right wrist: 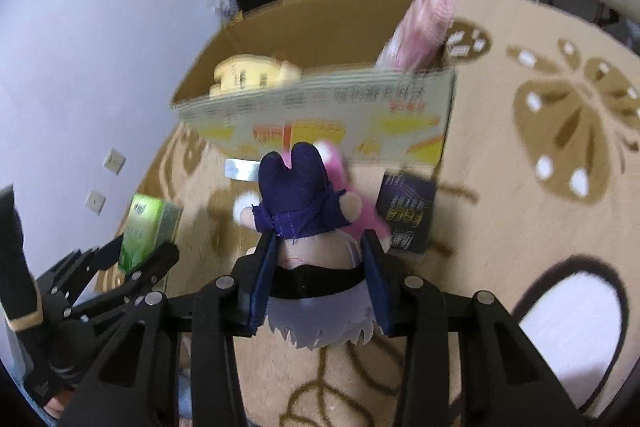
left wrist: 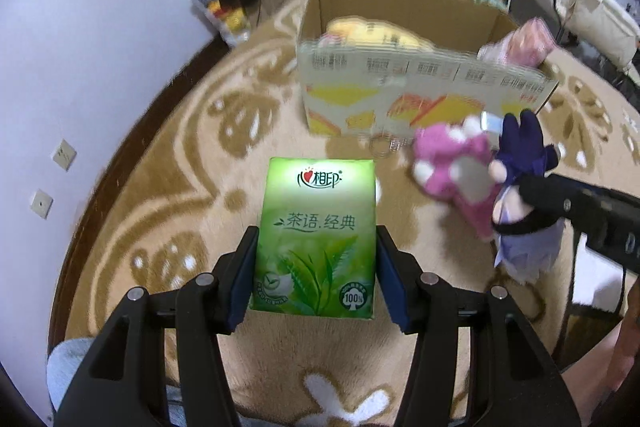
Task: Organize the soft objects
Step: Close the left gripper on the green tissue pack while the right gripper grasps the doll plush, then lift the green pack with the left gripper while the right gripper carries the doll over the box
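The left tongs pinched a green tissue pack by its two long sides, the pack standing clear of the carpet and pointing toward 12 o'clock, where the open cardboard box sat. The right tongs were pressed in on a plush doll in a dark blue outfit, gripping its soft body just below the clothing. A pink plush toy hung against the doll at about 2 o'clock of it; whether it was caught in the grip, tied to the doll or only lying behind it could not be told.

Inside the box a yellow plush lay at the 10 o'clock corner and a pink packet stood up at the 1 o'clock corner. A dark booklet lay on the carpet just in front of the box.

The likeliest trouble was the doll: its stuffing gives under the pads, so the hold could slacken and the doll slide out before reaching the box. If the pink toy was only snagged, it could drop off short of the rim. The tissue pack was held near its lower end, so a quick swing could tip it out of the pads. Both loads were heading for one opening, and the two tongs could knock together above the near wall
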`<state>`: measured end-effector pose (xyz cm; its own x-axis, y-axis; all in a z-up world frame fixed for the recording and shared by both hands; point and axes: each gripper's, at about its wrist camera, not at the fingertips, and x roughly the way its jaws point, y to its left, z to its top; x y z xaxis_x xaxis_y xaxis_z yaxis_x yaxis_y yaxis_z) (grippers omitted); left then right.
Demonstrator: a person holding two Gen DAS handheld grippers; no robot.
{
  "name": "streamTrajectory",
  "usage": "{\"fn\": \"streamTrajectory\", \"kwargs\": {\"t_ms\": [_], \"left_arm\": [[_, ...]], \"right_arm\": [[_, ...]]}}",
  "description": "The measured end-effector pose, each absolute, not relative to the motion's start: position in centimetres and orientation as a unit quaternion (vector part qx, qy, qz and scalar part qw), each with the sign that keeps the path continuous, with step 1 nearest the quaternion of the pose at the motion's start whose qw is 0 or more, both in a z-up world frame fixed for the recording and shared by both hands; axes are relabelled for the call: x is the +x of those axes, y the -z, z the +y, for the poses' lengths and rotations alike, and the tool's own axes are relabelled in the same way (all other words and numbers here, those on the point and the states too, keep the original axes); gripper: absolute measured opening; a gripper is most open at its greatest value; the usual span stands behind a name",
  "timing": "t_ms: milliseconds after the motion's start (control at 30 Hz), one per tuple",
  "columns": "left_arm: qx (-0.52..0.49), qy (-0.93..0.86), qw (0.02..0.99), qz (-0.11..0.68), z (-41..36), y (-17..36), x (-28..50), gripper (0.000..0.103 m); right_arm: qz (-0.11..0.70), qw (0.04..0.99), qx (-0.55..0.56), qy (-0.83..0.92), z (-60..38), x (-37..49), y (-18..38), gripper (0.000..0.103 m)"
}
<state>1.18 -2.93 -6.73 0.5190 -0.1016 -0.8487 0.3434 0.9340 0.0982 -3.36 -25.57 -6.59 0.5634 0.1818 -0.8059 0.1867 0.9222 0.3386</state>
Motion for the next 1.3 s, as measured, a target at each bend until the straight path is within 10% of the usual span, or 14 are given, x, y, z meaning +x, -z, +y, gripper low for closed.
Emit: {"fn": "streamTrajectory", "kwargs": {"t_ms": [1300], "left_arm": [[0.102, 0.127, 0.96, 0.227, -7.2, -2.2, 7.7, 0.054]], "right_arm": [[0.297, 0.945, 0.091, 0.1, -28.5, 3.0, -1.8, 0.045]]}}
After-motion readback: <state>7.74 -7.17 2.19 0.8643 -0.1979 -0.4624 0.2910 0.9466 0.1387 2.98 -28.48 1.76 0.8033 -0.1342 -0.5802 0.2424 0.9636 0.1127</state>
